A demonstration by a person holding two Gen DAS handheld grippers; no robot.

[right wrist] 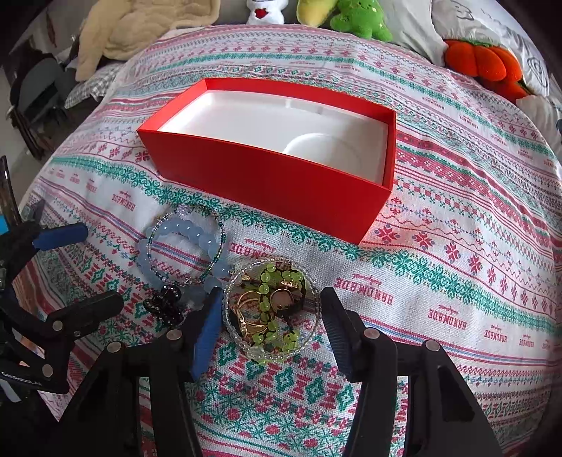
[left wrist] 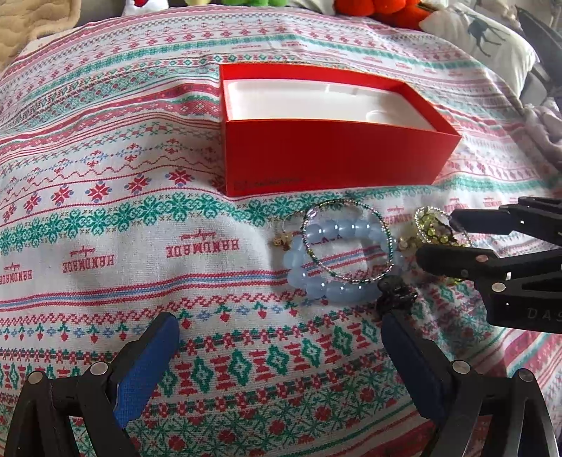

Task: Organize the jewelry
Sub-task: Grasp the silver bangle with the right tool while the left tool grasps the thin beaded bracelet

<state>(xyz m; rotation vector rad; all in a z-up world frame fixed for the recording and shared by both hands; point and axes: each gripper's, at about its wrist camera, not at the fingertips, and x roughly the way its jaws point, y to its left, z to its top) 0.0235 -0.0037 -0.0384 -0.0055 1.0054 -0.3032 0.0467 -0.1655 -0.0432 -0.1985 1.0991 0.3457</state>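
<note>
A red box (right wrist: 267, 175) with a bare white insert stands open on the patterned cloth. In front of it lie a pale blue bead bracelet (right wrist: 189, 228), a thin green-and-silver bangle (right wrist: 221, 232) across it, and a black hair clip (right wrist: 163, 304). My right gripper (right wrist: 272, 323) straddles a clear bead bracelet (right wrist: 228, 316) that rings green beads (right wrist: 267, 277) and gold rings (right wrist: 249, 306). Its pads stand close on both sides and the ring is not squeezed. My left gripper (left wrist: 277, 337) hangs wide open and holds nothing, just short of the blue bracelet (left wrist: 316, 281) and the clip (left wrist: 397, 291).
Plush toys line the far edge of the cloth: a green one (right wrist: 361, 19), an orange one (right wrist: 481, 63) and a white one (right wrist: 263, 12). A cream blanket (right wrist: 140, 28) lies at the back left, a pillow (left wrist: 481, 31) at the back right.
</note>
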